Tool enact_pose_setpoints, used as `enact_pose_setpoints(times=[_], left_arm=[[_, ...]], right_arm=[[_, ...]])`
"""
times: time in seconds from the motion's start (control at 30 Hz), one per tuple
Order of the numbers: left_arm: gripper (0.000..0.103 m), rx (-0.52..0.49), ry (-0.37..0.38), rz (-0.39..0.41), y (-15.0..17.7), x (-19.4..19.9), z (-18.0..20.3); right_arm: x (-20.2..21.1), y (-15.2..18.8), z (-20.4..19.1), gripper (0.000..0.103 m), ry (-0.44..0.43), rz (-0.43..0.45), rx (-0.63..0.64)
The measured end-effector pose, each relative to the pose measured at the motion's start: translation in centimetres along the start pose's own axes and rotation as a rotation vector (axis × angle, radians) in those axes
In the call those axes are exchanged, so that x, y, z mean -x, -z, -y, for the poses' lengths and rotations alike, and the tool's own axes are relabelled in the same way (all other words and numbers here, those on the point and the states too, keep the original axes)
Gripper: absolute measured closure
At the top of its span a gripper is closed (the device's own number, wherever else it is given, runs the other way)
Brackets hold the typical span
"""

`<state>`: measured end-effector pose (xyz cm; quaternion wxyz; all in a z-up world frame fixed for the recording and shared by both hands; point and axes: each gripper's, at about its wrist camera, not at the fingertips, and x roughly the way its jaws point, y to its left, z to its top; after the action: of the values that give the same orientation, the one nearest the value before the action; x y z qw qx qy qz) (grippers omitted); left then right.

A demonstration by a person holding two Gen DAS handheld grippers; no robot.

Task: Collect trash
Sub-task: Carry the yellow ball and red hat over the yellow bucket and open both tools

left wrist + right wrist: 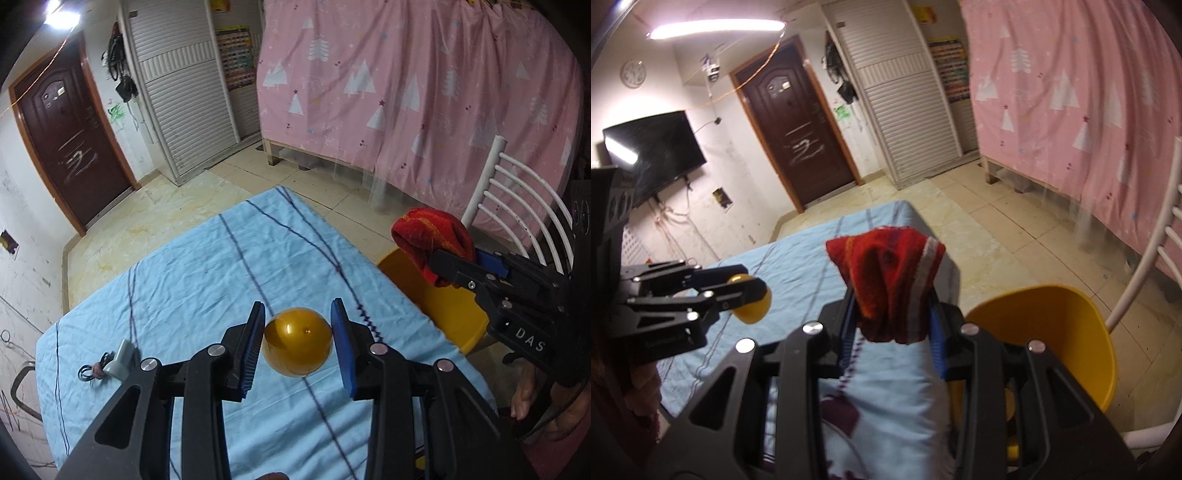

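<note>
Beside the yellow bin, the "DAS"-lettered right gripper clamps a red cloth; the left gripper pinches a gold ball.

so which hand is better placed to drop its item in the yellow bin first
Probably the right. The right gripper, clamped on the red cloth, sits beside the yellow bin; the left gripper, holding the yellow ball, is over the table.

Ceiling light glares — edges bend, perhaps slightly blurred.
</note>
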<state>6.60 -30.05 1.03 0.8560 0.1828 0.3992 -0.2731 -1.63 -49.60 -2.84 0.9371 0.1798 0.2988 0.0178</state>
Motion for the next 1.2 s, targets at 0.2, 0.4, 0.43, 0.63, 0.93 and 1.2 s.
enact_pose_setpoints(times=[0.2, 0.4, 0.43, 0.63, 0.93, 1.2], left_arm=[[0.075, -0.052, 0.026, -0.008, -1.2, -1.1, 3.2], [0.075, -0.109, 0.076, -0.009, -2.3, -1.9, 6.7], [0.075, -0.118, 0.089, -0.004, -2.5, -2.0, 7.3], [0.075, -0.150, 0.155, -0.013, -3.6, -3.4, 10.3], [0.074, -0.157, 0.221, -0.038, -4.2, -5.8, 13.0], [0.055, -0.146, 0.217, -0.036, -4.3, -6.3, 13.2]], right_arm=[[0.9, -0.1, 3.1, 0.071, 0.047, 0.028, -0.050], [1.6, -0.1, 5.8, 0.071, 0.116, 0.056, -0.094], [1.7, 0.0, 6.0, 0.071, 0.127, 0.059, -0.097], [2.0, 0.4, 7.9, 0.071, 0.179, 0.066, -0.127], [2.1, 0.4, 9.9, 0.070, 0.231, 0.071, -0.163], [2.3, 0.5, 10.6, 0.056, 0.266, 0.086, -0.193]])
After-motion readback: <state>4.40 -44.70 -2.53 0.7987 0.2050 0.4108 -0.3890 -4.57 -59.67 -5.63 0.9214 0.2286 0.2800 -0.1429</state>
